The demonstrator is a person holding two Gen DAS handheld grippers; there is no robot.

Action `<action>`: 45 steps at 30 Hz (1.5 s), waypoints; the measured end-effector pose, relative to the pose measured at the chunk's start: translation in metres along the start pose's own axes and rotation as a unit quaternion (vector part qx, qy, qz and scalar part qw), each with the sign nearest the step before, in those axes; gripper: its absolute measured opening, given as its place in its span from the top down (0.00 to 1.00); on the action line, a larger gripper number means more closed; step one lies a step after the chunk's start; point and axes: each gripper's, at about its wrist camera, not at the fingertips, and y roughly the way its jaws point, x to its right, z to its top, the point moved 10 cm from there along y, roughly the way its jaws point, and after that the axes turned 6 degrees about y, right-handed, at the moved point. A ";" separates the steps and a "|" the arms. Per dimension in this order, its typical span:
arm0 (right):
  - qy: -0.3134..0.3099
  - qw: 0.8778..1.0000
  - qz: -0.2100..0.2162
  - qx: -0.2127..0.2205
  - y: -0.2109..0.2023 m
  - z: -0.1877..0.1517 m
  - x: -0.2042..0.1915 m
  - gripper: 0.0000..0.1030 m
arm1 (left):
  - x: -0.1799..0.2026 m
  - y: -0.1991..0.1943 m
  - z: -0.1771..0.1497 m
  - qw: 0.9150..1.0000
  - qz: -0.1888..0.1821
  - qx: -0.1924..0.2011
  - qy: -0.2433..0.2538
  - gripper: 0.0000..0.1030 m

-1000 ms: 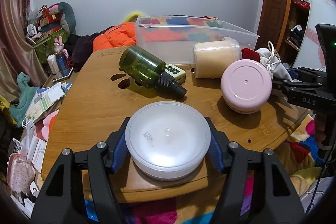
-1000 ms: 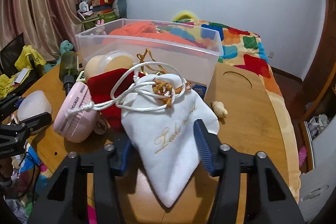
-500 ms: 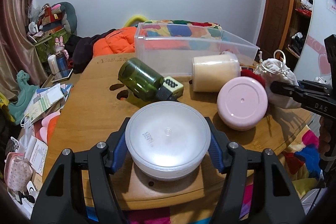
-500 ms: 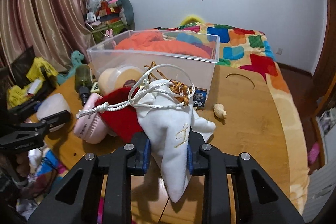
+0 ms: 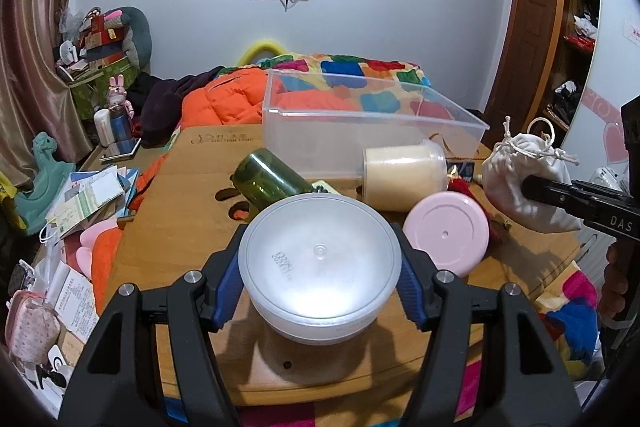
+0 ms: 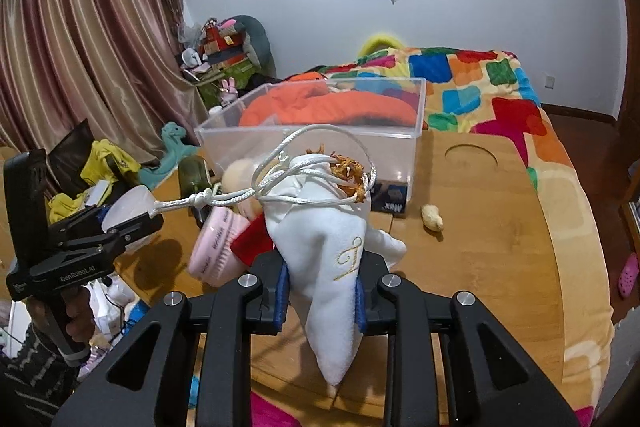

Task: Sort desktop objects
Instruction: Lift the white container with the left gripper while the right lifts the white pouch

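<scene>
My left gripper (image 5: pixel 320 287) is shut on a frosted white round container (image 5: pixel 318 261) and holds it above the near edge of the wooden table (image 5: pixel 180 227). My right gripper (image 6: pixel 322 291) is shut on a white drawstring pouch (image 6: pixel 332 247) and holds it lifted above the table; the pouch also shows in the left wrist view (image 5: pixel 524 187). A clear plastic bin (image 5: pixel 360 131) stands at the back of the table. In front of it lie a green bottle (image 5: pixel 268 183), a cream jar (image 5: pixel 404 175) and a pink round case (image 5: pixel 446 233).
A red pouch (image 6: pixel 252 247) lies beside the pink case (image 6: pixel 216 247). A small beige lump (image 6: pixel 432 217) and a dark card (image 6: pixel 390 197) lie near the bin (image 6: pixel 312 131). The table has cut-out holes (image 5: pixel 234 205). Clutter covers the floor on the left, and a bed stands behind.
My right gripper closed on the white pouch and lifted it off the table. My left gripper raised the white container a little higher.
</scene>
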 end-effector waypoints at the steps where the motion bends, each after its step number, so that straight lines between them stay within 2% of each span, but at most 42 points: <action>1: 0.003 1.000 0.005 0.002 -0.001 0.003 -0.001 0.79 | -0.001 -0.001 0.002 1.000 -0.001 0.001 -0.002 0.37; 8: 0.010 1.000 0.024 0.013 -0.005 0.018 -0.008 0.79 | -0.002 -0.004 0.019 1.000 -0.005 0.012 -0.006 0.37; 18: -0.009 1.000 0.016 0.024 -0.003 0.037 -0.014 0.79 | 0.005 0.001 0.053 0.999 -0.025 0.024 -0.005 0.37; 34: -0.031 0.999 0.006 0.035 0.009 0.077 -0.016 0.79 | 0.006 0.031 0.107 0.999 -0.044 0.013 0.006 0.37; 45: -0.035 0.999 0.014 0.031 0.028 0.103 -0.019 0.79 | 0.004 0.064 0.128 0.998 -0.060 -0.012 0.000 0.37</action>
